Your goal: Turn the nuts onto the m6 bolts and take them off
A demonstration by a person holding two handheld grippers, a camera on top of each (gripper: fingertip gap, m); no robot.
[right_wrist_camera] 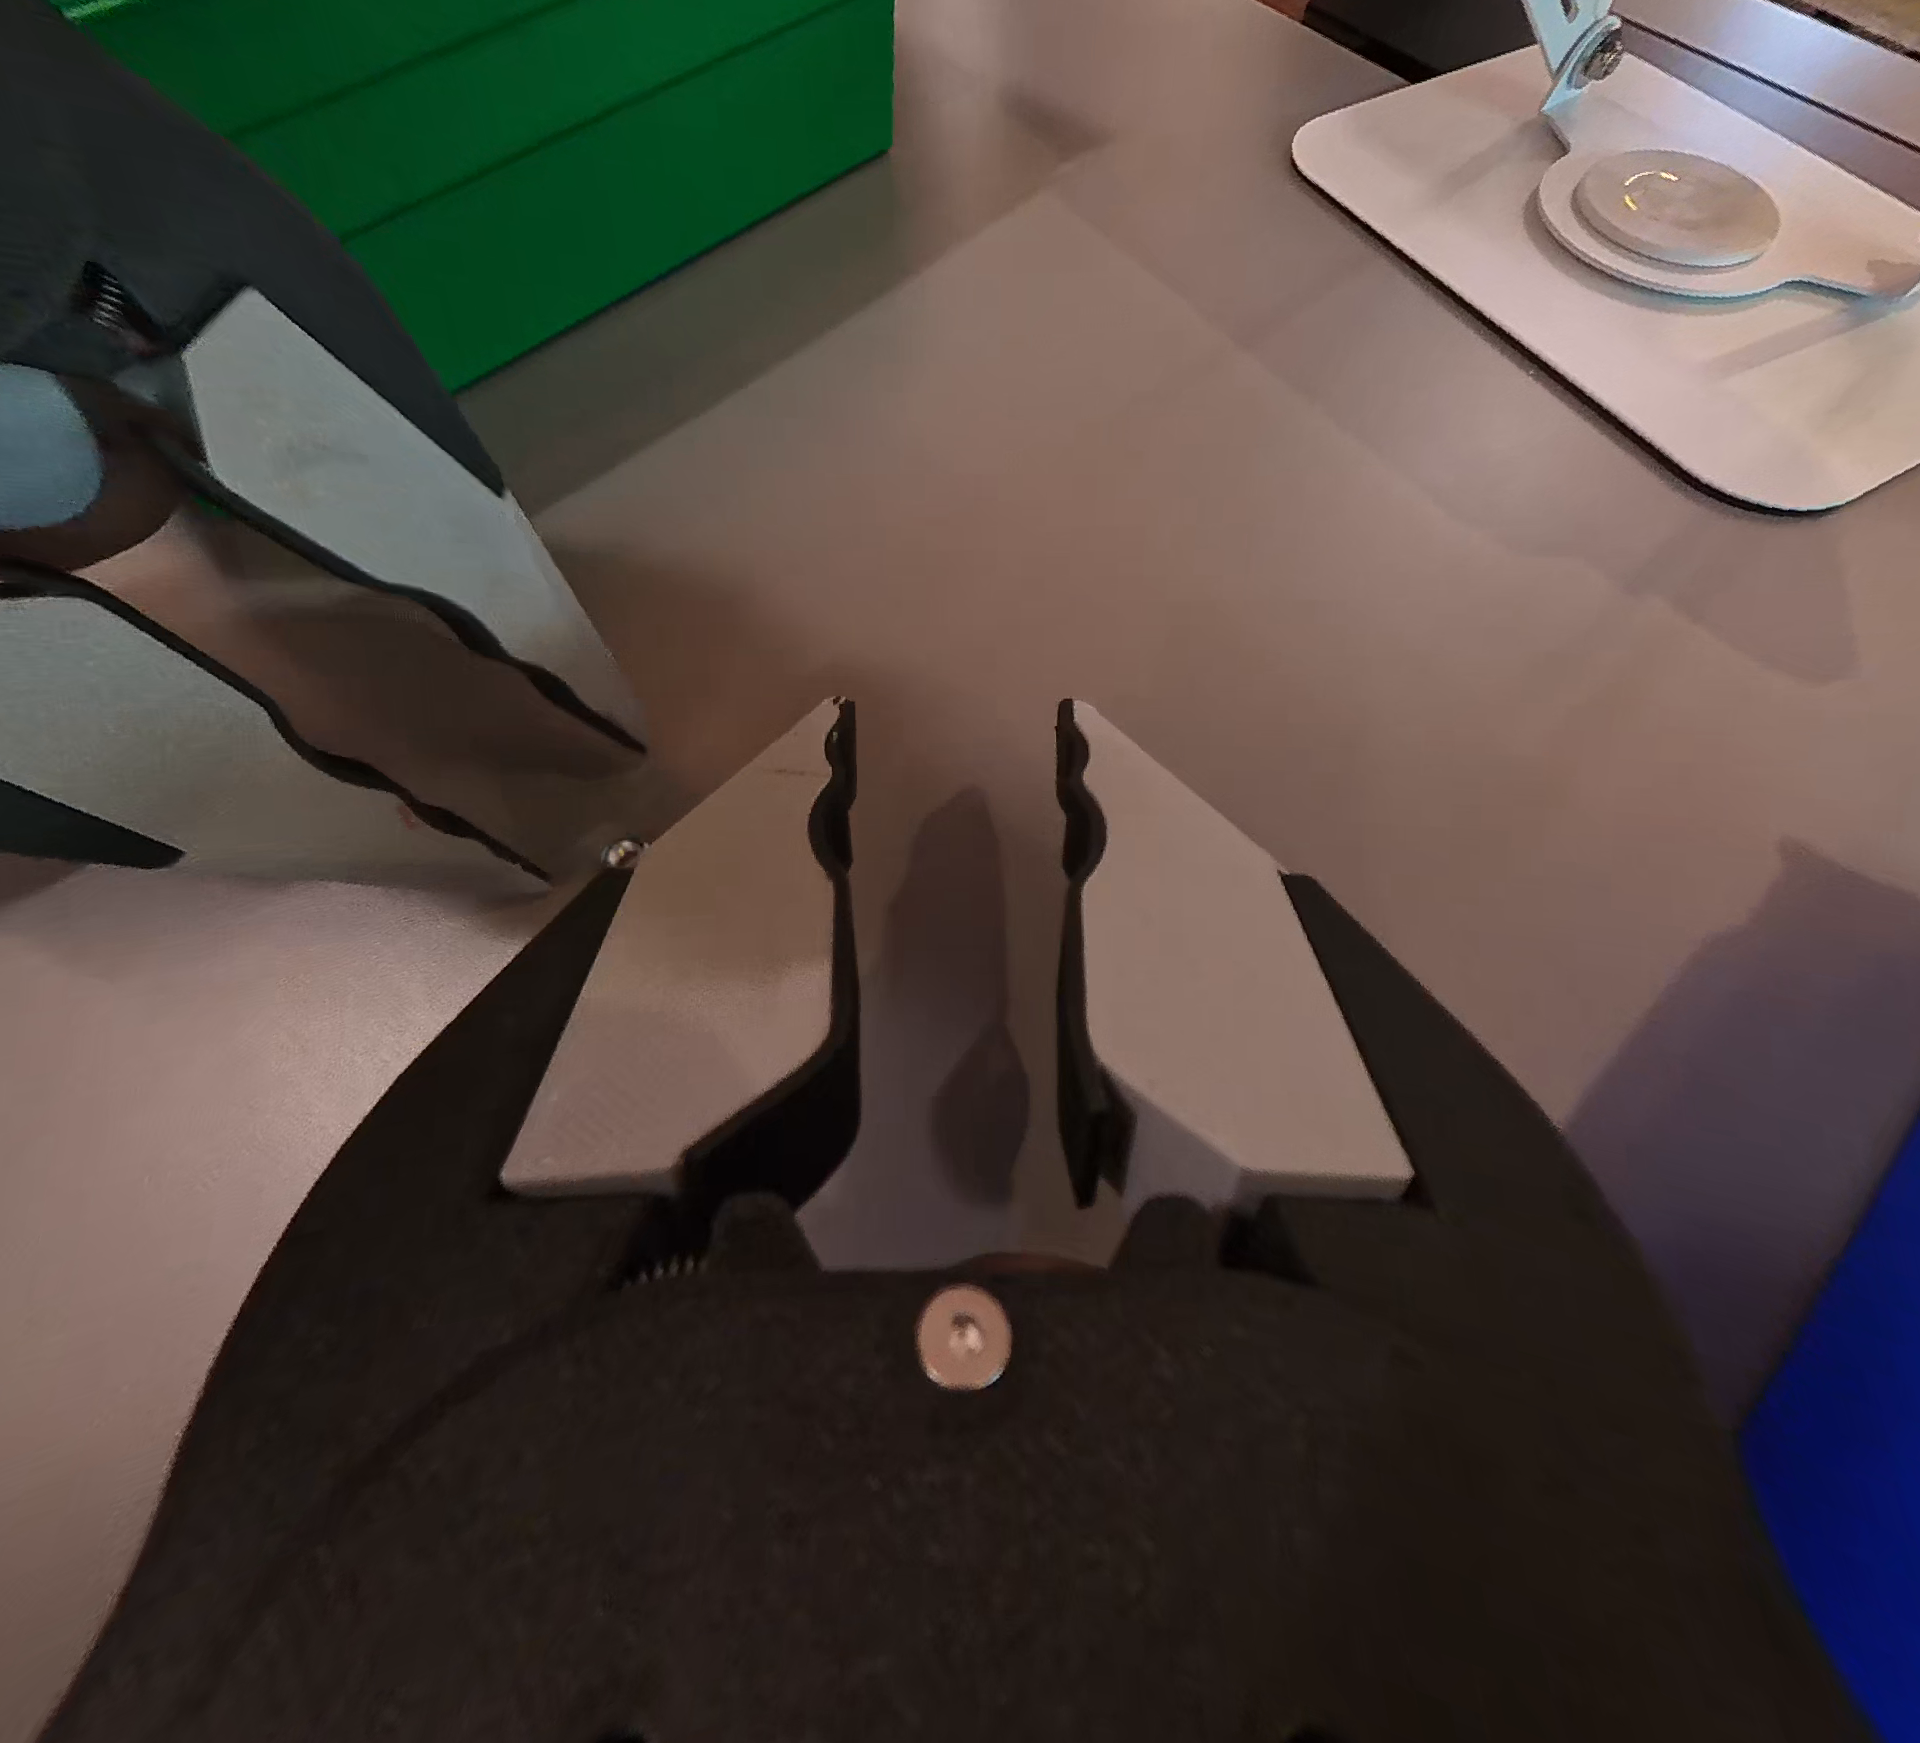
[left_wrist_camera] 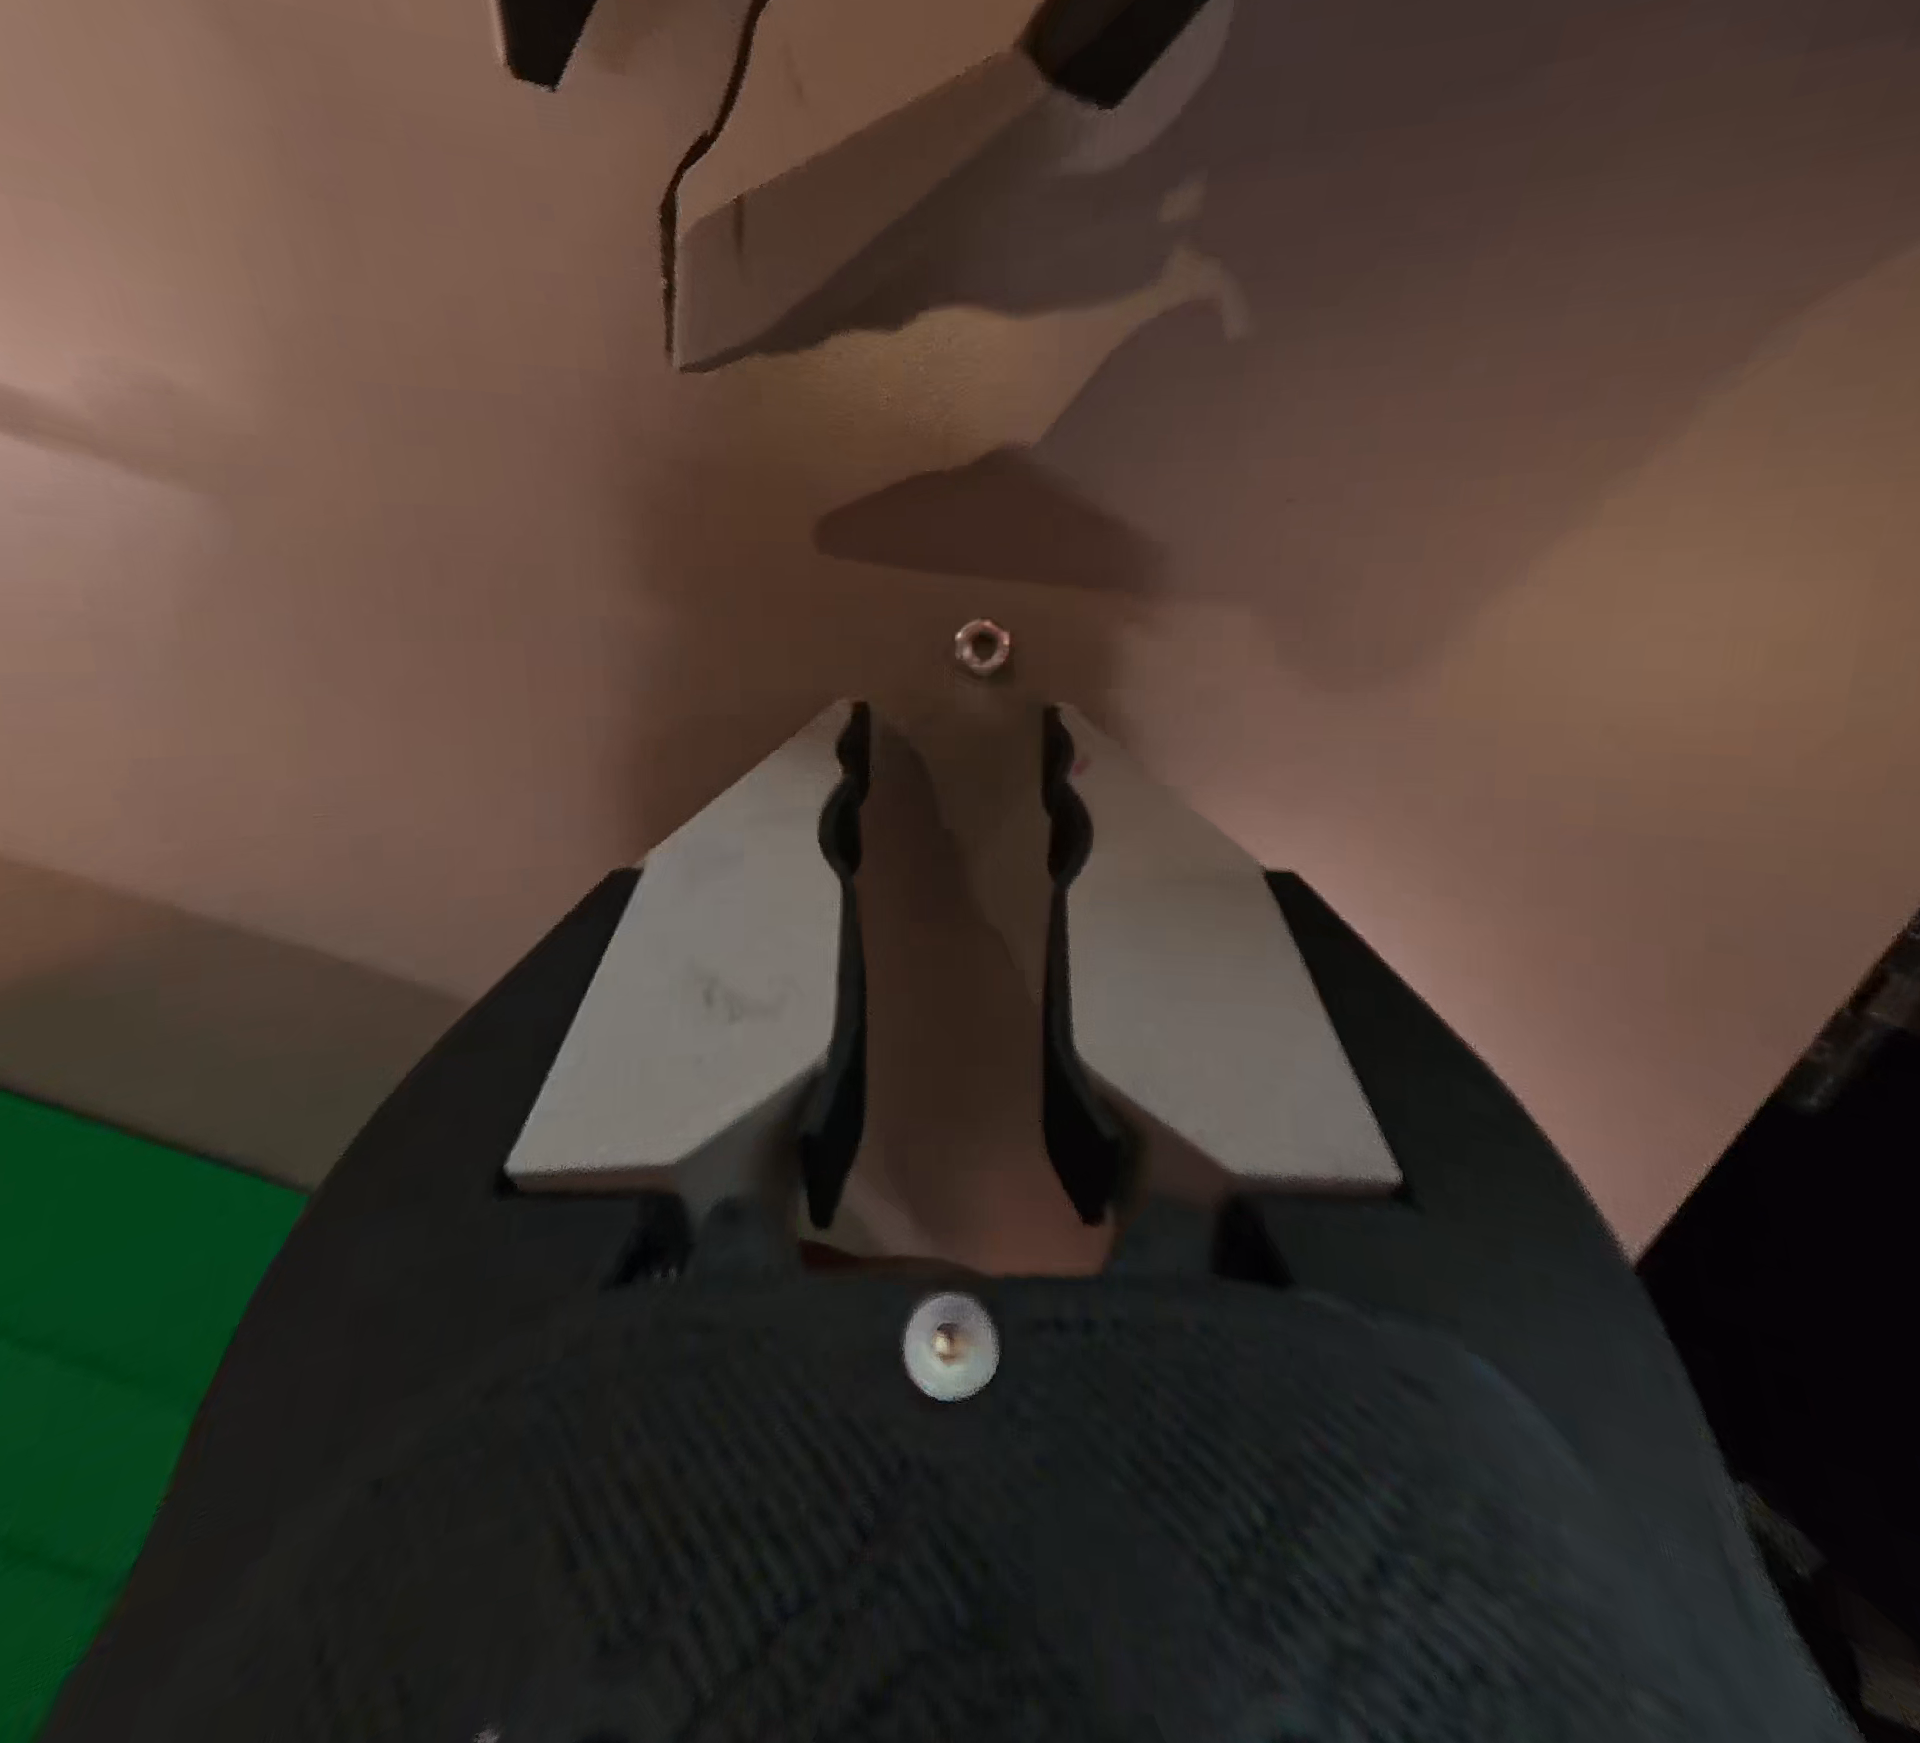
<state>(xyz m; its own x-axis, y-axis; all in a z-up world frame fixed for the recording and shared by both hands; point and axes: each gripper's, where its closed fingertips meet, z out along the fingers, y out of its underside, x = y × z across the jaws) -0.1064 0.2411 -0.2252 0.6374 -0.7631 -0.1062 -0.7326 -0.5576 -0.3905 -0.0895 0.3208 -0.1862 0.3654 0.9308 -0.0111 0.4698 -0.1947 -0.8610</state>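
left gripper point(left_wrist_camera: 951, 711): held apart, empty; nut point(left_wrist_camera: 982, 649) seen on table point(left_wrist_camera: 312, 550) just ahead | right gripper point(right_wrist_camera: 956, 706): parted, nothing gripped | writing: none legible

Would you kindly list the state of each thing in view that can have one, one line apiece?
left gripper: open, empty, fingers pointed down at the nut.
right gripper: open, empty, above the table.
nut: lying flat and loose on the table, just beyond the left gripper, touching nothing else; no bolt in view.
green bin: open-topped, standing on the table; contents hidden.
white stand: resting flat on the table.
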